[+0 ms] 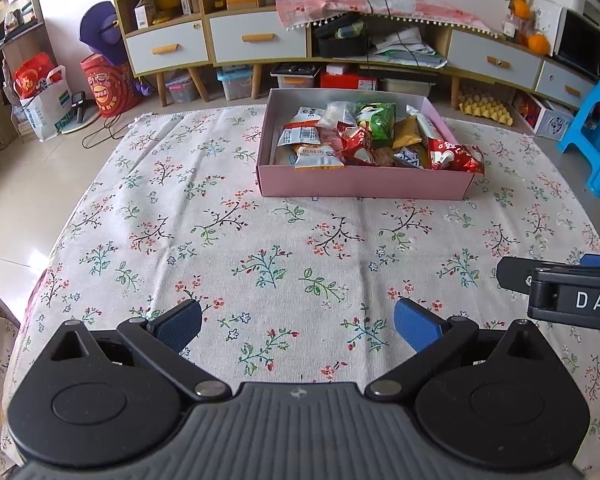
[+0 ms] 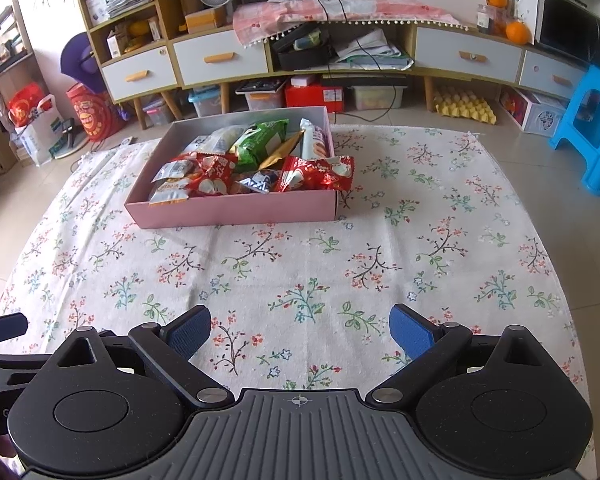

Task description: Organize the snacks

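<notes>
Left gripper: nearest the lens, blue pads spread wide apart, nothing between them, low over the cloth. Right gripper: just beside it on the right, pads likewise wide apart and empty; its body edges into the left view at far right.

Cloth: floral, covering the table, bare between grippers and box.

Box: pink, shallow, lidless, at the far side of the table, well apart from both grippers. Contents, left to right: white-and-orange packets at the near left corner; red packets in the middle; green bag toward the back; gold packet; red packet overhanging the near right corner.

Beyond the table: cabinet with drawers along the wall; blue stool at far right.
</notes>
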`<action>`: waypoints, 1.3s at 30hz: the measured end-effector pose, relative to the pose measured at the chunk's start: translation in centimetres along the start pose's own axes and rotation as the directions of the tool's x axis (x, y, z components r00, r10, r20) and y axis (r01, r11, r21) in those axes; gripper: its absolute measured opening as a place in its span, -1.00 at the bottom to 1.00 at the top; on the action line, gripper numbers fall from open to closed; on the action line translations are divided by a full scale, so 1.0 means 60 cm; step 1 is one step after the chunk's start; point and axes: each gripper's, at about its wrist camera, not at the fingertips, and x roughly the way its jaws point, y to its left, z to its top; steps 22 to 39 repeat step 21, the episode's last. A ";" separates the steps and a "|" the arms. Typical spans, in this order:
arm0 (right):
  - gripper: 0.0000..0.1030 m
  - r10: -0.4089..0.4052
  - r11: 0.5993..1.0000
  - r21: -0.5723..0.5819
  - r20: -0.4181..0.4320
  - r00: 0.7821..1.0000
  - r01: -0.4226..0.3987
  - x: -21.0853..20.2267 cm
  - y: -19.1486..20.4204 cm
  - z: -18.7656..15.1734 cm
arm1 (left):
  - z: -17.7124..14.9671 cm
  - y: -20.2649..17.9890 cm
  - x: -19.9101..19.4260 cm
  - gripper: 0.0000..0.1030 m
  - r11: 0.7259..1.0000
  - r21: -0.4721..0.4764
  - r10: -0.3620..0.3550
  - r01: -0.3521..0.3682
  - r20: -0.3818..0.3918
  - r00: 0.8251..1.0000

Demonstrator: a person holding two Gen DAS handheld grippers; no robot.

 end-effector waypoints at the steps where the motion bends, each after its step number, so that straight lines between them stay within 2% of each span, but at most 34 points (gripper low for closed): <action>1: 0.89 0.000 1.000 0.000 0.000 1.000 0.000 0.000 0.000 0.000 | 0.000 0.000 0.000 0.99 1.000 -0.001 0.000 0.000 0.000 1.000; 39: 0.89 0.001 1.000 -0.004 -0.005 1.000 -0.001 0.003 0.005 -0.002 | -0.001 0.001 -0.001 0.99 1.000 -0.001 0.001 -0.001 -0.003 1.000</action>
